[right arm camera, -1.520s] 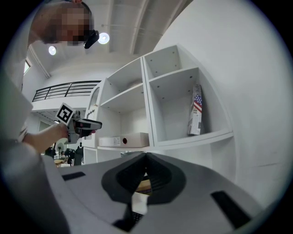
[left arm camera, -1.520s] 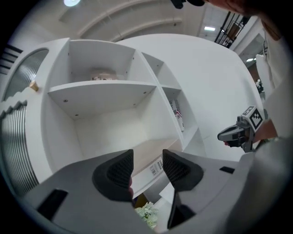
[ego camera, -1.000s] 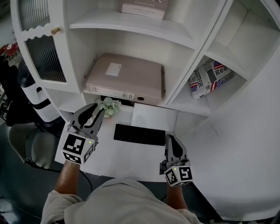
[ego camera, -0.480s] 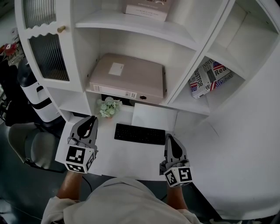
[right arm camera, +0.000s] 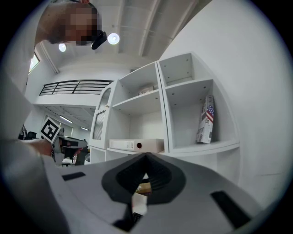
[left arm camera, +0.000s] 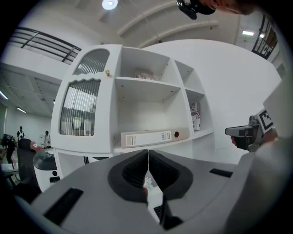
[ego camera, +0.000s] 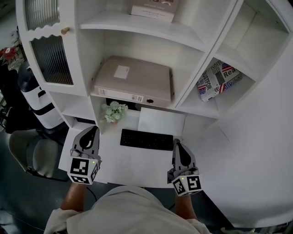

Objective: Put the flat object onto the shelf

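A white shelf unit (ego camera: 137,31) rises behind a white desk (ego camera: 132,164), beside a white wall (ego camera: 261,151). Its upper left door (ego camera: 50,59) has ribbed glass. A grey chair (ego camera: 34,153) stands on the dark floor (ego camera: 18,205). A round lamp (left arm camera: 109,4) shines on the ceiling, above a balcony railing (left arm camera: 41,43).

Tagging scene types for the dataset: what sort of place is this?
Probably an office or study workstation: a white desk with a black keyboard, a white shelf unit above it holding a beige binder lying flat, and a small potted plant near the keyboard.
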`<state>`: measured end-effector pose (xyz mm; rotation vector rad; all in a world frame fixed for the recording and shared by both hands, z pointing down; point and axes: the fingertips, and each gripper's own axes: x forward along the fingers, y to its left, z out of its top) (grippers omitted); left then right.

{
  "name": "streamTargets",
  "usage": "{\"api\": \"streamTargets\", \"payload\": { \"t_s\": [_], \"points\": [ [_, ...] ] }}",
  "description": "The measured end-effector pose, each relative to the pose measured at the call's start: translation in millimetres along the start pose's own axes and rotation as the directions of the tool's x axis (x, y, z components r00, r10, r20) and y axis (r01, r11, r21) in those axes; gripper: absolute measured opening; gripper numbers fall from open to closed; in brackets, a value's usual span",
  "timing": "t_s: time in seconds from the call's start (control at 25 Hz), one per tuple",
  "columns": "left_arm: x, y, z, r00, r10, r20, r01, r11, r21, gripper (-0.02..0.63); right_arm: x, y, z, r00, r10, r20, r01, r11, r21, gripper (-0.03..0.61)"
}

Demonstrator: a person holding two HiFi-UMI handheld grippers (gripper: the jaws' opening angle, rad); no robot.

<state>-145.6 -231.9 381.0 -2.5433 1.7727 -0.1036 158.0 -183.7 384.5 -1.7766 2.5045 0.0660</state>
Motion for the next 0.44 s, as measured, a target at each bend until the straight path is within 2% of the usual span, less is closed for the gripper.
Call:
{"api": "streamTargets", "payload": {
  "t_s": [0.44],
  "points": [
    [-1.9, 4.7, -10.5, 1.000, 0.004, -0.021, -0.005, 1.000, -0.016, 0.005, 2.4, 4.4, 2.6, 1.000, 0.006, 0.002, -0.006, 1.000, -0.009, 0.002]
  ]
}}
